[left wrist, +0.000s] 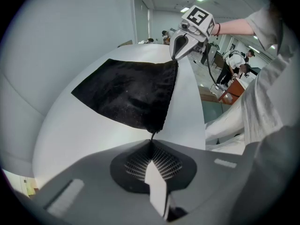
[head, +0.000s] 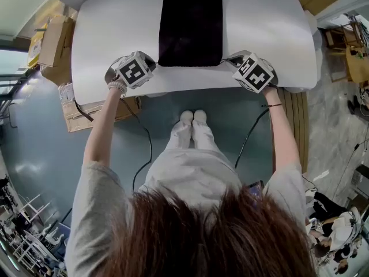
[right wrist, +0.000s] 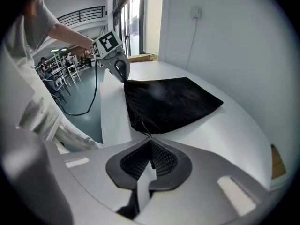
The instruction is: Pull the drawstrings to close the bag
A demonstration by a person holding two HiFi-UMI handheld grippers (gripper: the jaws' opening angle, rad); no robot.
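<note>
A flat black drawstring bag (head: pixel 190 29) lies on the white table (head: pixel 104 33), its mouth toward the near edge. My left gripper (head: pixel 153 63) sits at the mouth's left corner and my right gripper (head: pixel 226 61) at its right corner. In the left gripper view the jaws (left wrist: pixel 151 143) are shut on a thin black drawstring (left wrist: pixel 153 136) that comes out of the bag (left wrist: pixel 131 95). In the right gripper view the jaws (right wrist: pixel 150 140) are shut on the other drawstring (right wrist: pixel 145 131), which leads from the bag's corner (right wrist: pixel 138 123). The mouth edge runs nearly straight between the two grippers.
The table's near edge (head: pixel 196 88) runs just below both grippers. Cardboard boxes (head: pixel 55 42) stand on the floor to the table's left, and a black cable (head: pixel 144 149) trails across the floor. Wooden furniture (head: pixel 346 51) stands at the far right.
</note>
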